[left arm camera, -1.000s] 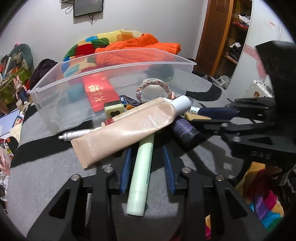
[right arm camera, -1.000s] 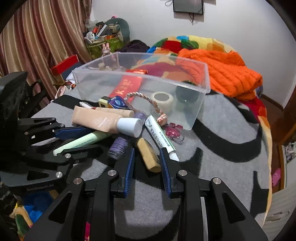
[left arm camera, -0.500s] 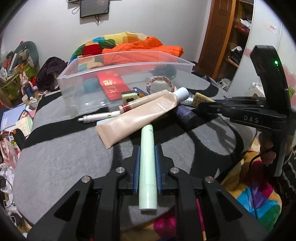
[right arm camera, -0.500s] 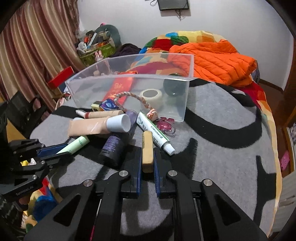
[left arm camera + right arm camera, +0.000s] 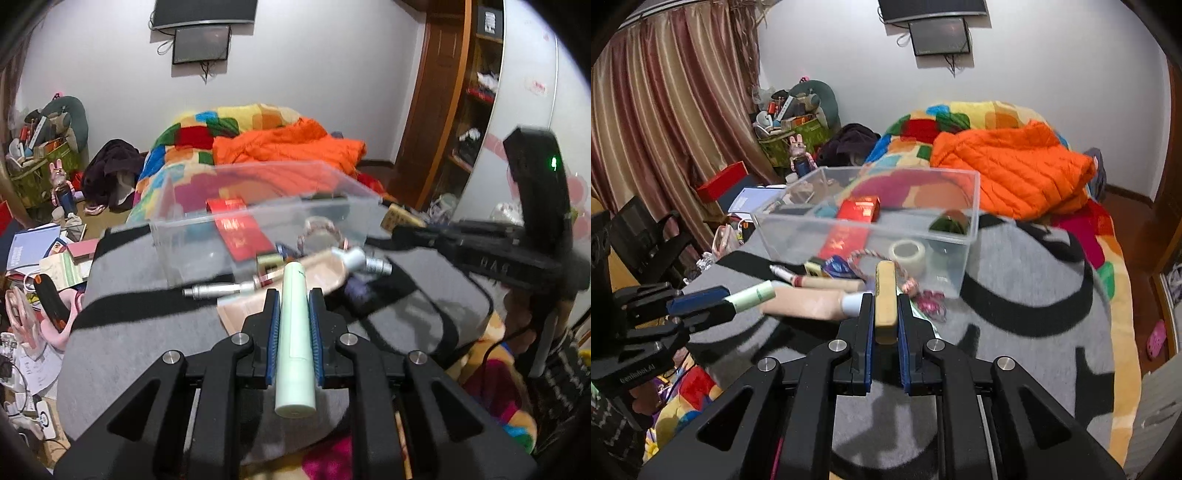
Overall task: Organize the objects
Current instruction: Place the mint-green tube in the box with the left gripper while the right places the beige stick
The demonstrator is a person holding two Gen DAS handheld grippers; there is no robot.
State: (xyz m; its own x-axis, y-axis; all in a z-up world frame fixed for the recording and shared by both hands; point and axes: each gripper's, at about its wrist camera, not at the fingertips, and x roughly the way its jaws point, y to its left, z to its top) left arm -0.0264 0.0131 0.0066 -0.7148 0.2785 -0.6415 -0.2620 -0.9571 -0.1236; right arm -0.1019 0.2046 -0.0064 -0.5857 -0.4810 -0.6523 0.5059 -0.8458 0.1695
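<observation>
Gripping a pale green tube (image 5: pixel 295 332) lengthwise between its blue pads, the left claw (image 5: pixel 294 299) hangs above the grey blanket (image 5: pixel 140 332), with the clear plastic bin (image 5: pixel 258 218) ahead and a beige tube (image 5: pixel 317 266) just beyond its tips. Seen from the right wrist, the right claw (image 5: pixel 885 306) clamps a tan block (image 5: pixel 885 299) upright, the bin (image 5: pixel 871 229) ahead, a tape roll (image 5: pixel 907 253) behind its front wall.

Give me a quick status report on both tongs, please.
Left tongs shut on green tube. Right tongs shut on tan bar. Clear bin ahead, path open.
</observation>
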